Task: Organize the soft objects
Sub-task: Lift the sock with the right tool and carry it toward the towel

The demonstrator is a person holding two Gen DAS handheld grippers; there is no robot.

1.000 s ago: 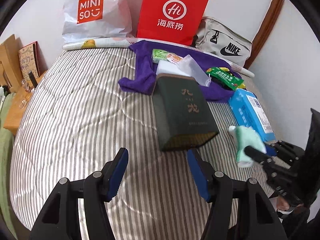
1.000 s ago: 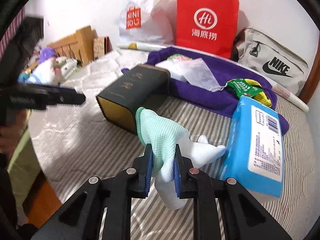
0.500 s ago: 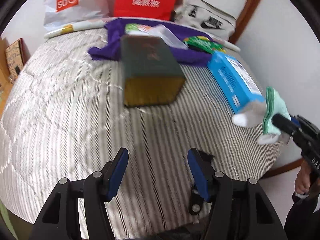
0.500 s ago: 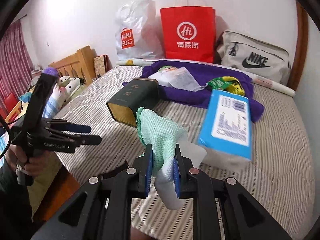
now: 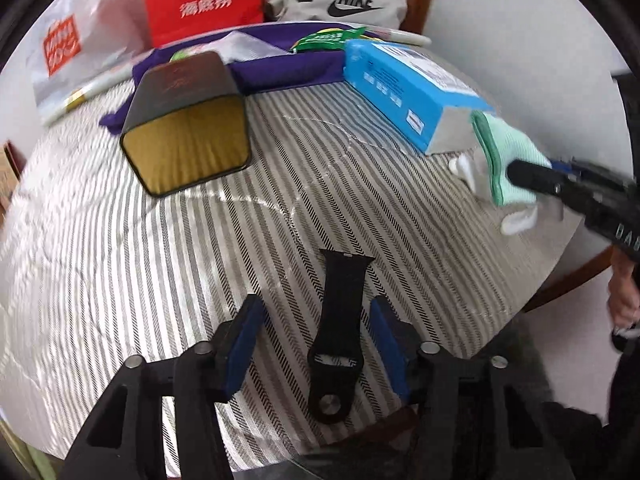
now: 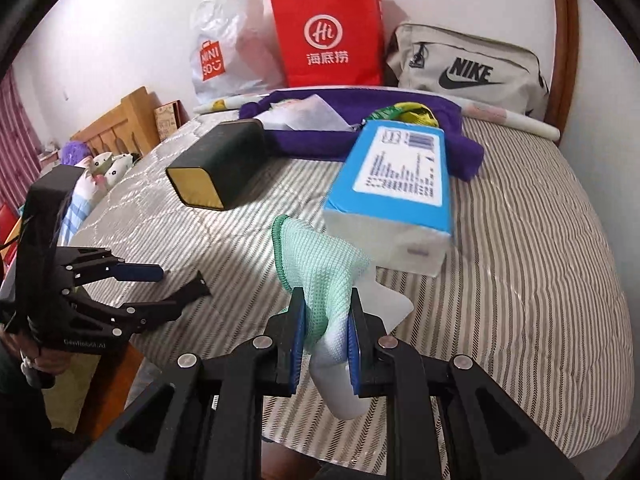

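2 handheld grippers over a striped bed (image 5: 120,264) scattered with soft goods and boxes.

Largest is the bed, the landmark for everything here. At its far end, against the wall, stand a red paper bag (image 6: 326,34), a white plastic bag (image 6: 224,40) and a beige pouch (image 6: 468,64). A purple cloth (image 6: 460,148) lies in front of them. Nearer the middle of the bed sit a blue pack (image 6: 400,176) and a dark green box (image 6: 224,160) on its side. The right gripper (image 6: 326,322) is clenched on a green and white sock (image 6: 320,268), held above the near edge of the bed. The left gripper (image 5: 314,340) is spread wide, with a black strap (image 5: 340,312) lying on the bed between its blue pads (image 5: 244,336), touching neither.
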